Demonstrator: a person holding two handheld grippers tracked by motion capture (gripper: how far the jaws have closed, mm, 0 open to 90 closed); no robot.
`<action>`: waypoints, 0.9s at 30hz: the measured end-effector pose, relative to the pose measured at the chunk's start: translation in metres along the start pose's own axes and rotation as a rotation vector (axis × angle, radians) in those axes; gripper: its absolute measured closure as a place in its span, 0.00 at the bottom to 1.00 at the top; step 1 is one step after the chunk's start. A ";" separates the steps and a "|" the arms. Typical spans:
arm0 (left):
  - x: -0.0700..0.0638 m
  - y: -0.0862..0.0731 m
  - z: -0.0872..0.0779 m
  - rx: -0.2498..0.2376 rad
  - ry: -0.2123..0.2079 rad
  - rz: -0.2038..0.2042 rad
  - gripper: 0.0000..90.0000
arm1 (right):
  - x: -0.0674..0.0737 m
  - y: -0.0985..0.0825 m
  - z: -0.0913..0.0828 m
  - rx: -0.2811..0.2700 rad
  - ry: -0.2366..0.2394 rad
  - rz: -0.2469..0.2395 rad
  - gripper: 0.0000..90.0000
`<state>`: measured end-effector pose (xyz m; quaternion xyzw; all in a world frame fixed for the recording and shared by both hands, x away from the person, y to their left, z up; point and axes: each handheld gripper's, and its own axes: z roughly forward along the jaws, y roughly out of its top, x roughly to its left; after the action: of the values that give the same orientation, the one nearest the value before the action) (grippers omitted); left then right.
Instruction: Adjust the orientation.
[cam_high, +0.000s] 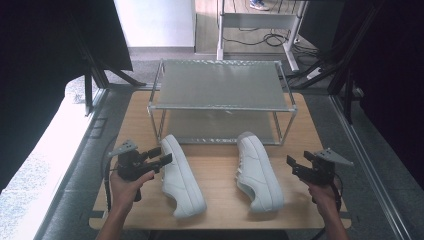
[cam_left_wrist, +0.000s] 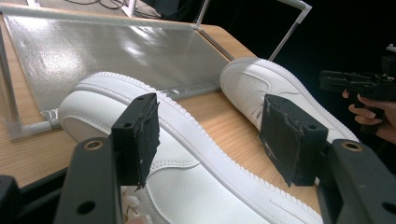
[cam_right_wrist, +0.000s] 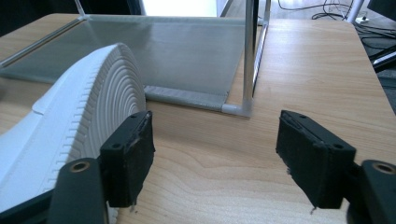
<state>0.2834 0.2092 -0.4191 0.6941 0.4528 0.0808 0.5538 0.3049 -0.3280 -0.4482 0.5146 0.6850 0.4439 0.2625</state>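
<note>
Above table (cam_high: 220, 200), tools (cam_high: 164, 156) (cam_high: 296, 167) wide, empty.

No readable text, label or brand anywhere.

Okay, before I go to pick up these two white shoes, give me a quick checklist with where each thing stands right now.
1. Left gripper open: ok, fingers apart, nothing pressed.
2. Right gripper open: ok, fingers apart, bare wood between them.
3. Left shoe lined up: ok, it lies beneath the left gripper's open fingers in the left gripper view.
4. Right shoe lined up: not ok, it sits to the side of the right gripper, not between its fingers.
5. Shoes apart from each other: ok, table shows between them.
6. Rack shelves free: ok for the top shelf; lower shelf cannot tell fully.
</note>
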 end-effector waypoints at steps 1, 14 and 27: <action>0.000 0.000 0.000 0.000 0.000 0.000 0.42 | 0.000 0.000 0.000 0.000 0.000 0.000 0.32; 0.000 0.000 -0.005 -0.019 0.012 -0.009 0.41 | 0.000 -0.001 -0.001 0.006 0.040 0.004 0.55; 0.003 -0.002 -0.003 -0.004 0.023 -0.020 0.41 | 0.000 -0.001 -0.002 0.006 0.057 0.001 0.61</action>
<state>0.2820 0.2137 -0.4212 0.6875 0.4660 0.0843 0.5506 0.3025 -0.3288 -0.4482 0.5029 0.6934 0.4563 0.2410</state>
